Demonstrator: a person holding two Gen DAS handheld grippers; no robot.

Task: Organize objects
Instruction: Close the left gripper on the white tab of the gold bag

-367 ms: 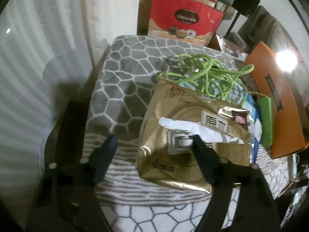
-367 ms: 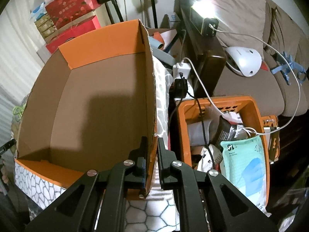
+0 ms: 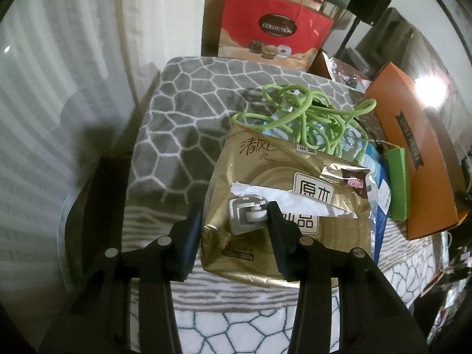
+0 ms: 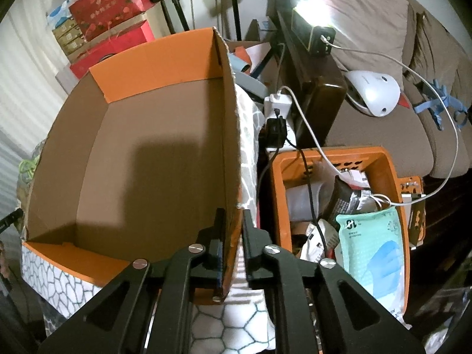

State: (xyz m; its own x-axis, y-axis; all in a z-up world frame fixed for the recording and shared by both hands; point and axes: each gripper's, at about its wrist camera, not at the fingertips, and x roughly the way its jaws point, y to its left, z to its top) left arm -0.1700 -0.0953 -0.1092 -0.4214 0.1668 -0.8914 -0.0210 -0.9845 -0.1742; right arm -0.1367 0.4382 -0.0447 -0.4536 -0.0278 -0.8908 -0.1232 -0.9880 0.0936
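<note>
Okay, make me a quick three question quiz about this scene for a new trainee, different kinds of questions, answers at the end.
1. True or false: the green cord lies inside the orange cardboard box.
2. What does the right gripper clamp? A) the box's side wall B) a white charger C) the orange crate
3. Fill in: the left gripper straddles a corner of the gold ____ pack.

Key: 1 false; 2 A; 3 tissue.

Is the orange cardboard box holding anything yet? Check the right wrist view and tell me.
No: the orange cardboard box shows only bare brown floor and walls inside, while the right gripper pinches its side wall.
</note>
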